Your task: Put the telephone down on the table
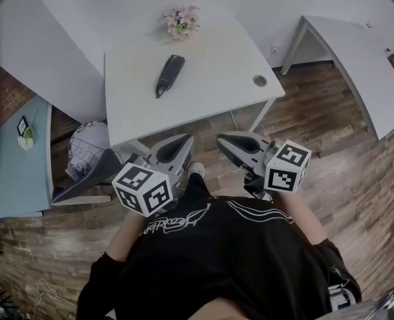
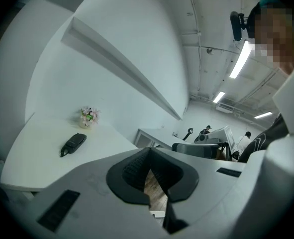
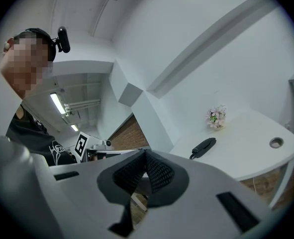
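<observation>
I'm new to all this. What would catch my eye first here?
A black telephone lies on the white table, with a small bunch of pink flowers at its far edge. Close to the person, the left gripper and right gripper, each bearing a marker cube, are shut and empty.

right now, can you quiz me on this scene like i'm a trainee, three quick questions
1. True or false: the telephone lies flat on the table, and no tongs touch it.
2. What stands near the table's far edge? A) a mug B) pink flowers C) a laptop
3. Fill in: the left tongs and the right tongs are both ____ with nothing between them.

Key: 1 true; 2 B; 3 shut
</observation>
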A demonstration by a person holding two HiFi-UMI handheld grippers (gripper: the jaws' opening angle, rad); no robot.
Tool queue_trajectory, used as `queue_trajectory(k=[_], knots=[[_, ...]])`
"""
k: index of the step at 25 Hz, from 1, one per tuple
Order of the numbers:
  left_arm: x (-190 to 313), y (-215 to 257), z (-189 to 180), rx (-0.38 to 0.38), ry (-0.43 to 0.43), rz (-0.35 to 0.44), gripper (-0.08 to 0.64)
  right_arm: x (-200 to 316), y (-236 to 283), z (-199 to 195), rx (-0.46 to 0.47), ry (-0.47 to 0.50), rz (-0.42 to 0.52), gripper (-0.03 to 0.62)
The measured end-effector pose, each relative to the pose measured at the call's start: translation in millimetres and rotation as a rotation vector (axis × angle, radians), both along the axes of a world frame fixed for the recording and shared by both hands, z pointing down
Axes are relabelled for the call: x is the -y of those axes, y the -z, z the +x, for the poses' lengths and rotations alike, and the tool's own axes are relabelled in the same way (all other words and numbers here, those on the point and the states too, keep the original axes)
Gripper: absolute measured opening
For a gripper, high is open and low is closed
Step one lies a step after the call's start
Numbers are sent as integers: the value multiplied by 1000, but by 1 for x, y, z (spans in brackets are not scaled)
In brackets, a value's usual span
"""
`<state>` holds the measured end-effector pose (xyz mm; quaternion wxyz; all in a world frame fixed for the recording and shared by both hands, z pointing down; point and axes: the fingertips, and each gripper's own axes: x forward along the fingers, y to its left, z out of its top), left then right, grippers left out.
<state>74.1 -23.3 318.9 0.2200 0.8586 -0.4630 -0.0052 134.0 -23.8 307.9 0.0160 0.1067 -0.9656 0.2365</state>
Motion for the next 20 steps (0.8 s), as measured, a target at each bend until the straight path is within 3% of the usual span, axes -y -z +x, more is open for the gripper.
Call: queue_trajectory(k=[6, 10, 20], knots=[[-11, -3, 14, 59, -41, -2, 8, -10, -2, 6, 1, -6, -11, 38], [-14, -8, 14, 21, -47, -34, 8, -15, -4, 6, -5, -10, -17, 38], [-22, -13, 13, 9, -44, -11, 8, -20, -8, 7, -6, -1, -24, 38]])
